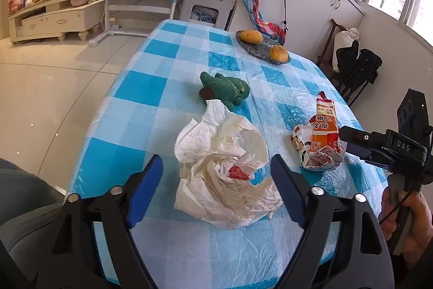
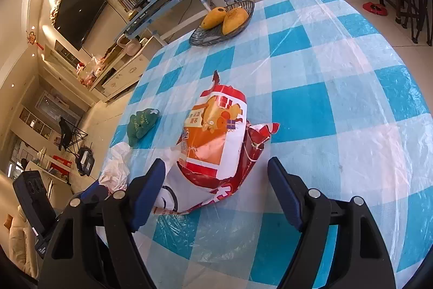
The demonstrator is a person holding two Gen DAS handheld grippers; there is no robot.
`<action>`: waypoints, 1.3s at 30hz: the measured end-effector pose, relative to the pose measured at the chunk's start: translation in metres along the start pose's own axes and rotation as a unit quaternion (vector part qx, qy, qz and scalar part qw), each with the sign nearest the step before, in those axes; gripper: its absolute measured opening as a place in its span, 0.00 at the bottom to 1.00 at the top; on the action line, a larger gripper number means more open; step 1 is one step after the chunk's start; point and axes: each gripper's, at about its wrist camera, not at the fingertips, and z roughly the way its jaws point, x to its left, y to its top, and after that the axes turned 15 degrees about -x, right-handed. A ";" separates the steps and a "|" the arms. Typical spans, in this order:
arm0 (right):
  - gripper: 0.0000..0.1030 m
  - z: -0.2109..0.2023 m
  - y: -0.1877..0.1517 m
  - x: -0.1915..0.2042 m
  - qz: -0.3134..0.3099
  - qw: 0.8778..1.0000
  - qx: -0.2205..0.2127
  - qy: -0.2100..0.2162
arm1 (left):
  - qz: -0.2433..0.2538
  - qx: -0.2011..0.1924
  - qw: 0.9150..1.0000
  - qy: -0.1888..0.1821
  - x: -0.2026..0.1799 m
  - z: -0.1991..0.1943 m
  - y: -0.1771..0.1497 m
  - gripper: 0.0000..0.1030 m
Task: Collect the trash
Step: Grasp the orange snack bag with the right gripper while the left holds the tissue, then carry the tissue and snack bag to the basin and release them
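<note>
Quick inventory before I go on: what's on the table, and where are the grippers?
crumpled paper: one, white with a red scrap inside, near table edge, between the left gripper's fingers, untouched.
snack bag: one, orange, red and white, crumpled, in front of the right gripper.
knitted toy: one, green, just beyond the paper.
dish: one, grey, far end of table.
mangoes: two, yellow-orange, in the dish.
tablecloth: one, blue and white check under clear plastic.
left gripper: black with blue pads, open.
right gripper: same, open.
hand: one, on the right gripper's handle.
</note>
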 end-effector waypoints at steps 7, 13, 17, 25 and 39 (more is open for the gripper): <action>0.34 0.002 -0.004 0.012 -0.025 0.999 0.010 0.030 | 0.005 0.003 1.000 -0.027 -0.005 0.003 -0.006 0.25; 0.07 -0.005 -0.003 0.019 -0.036 0.998 0.009 0.046 | -0.033 -0.006 0.998 -0.047 0.005 -0.008 -0.002 0.25; 0.07 -0.007 -0.006 0.019 -0.032 0.998 0.008 0.052 | -0.058 -0.011 0.996 -0.061 0.013 -0.017 -0.001 0.25; 0.07 -0.027 -0.010 0.029 -0.028 0.996 -0.018 0.080 | -0.140 -0.020 0.983 -0.115 0.036 -0.038 0.002 0.25; 0.07 -0.074 -0.034 0.050 -0.028 0.989 -0.024 0.141 | -0.149 -0.026 0.982 -0.114 0.048 -0.070 0.000 0.25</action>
